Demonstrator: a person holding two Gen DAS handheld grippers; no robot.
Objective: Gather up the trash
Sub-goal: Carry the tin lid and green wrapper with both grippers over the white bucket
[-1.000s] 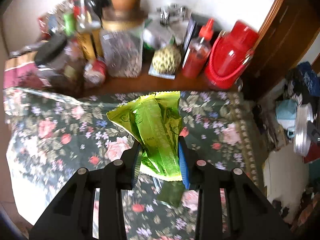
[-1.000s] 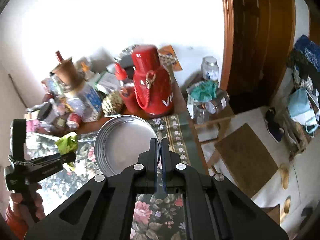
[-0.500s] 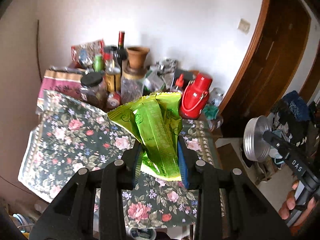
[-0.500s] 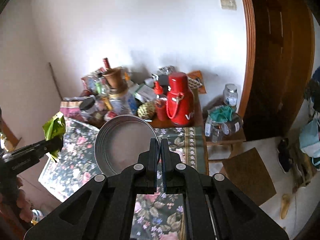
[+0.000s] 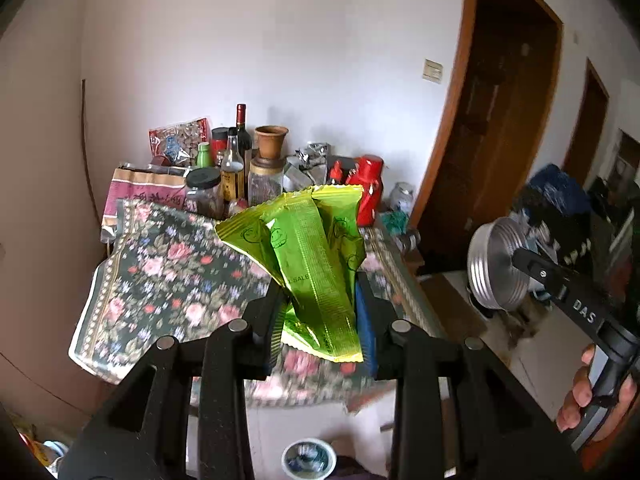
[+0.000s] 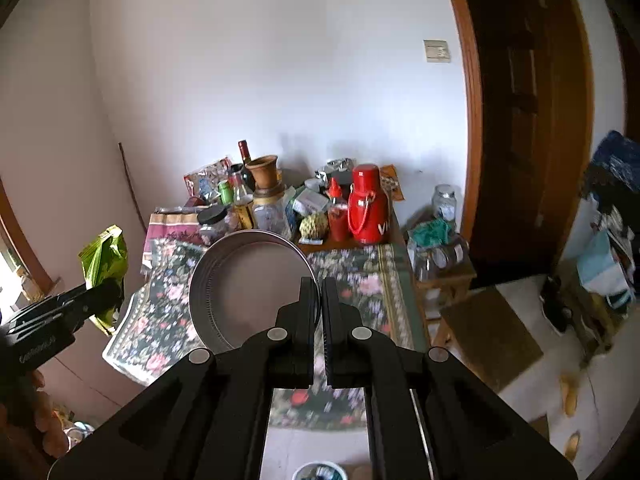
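Left gripper [image 5: 320, 312] was clamped on a green wrapper [image 5: 312, 264] at frame centre, right gripper [image 6: 319, 316] on a metal lid's [image 6: 248, 292] rim, evidently for disposal.

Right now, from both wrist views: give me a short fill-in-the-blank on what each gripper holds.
1. The left gripper is shut on a crinkled ____ wrapper.
2. The right gripper pinches the rim of a round ____ lid.
3. The tall red flask stands on the table next to the wooden ____.

Missing words: green; metal; door frame
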